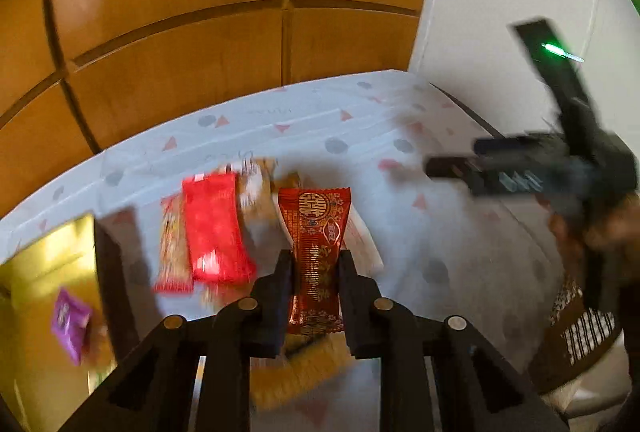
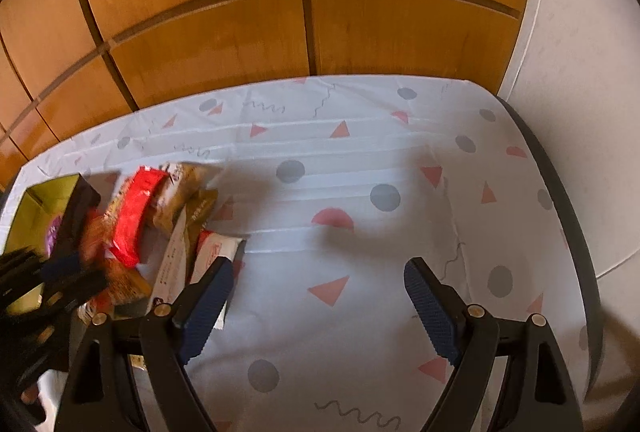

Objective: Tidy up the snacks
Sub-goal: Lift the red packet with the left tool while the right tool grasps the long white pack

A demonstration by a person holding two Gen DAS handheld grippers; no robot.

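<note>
The left gripper (image 1: 316, 272) clamps a red-and-gold snack packet (image 1: 316, 244) right of the gold box (image 1: 44, 264). The right gripper (image 2: 318, 280) is wide, empty. Risk: the slick wrapper may slip in transit.

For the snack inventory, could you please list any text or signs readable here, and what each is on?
"囍", in gold: on the red-gold packet held in the left gripper.
Small oval label below it: too small to read.
White packet, red oval logo: blurred.
Purple packet in the gold box: blurred.
</note>
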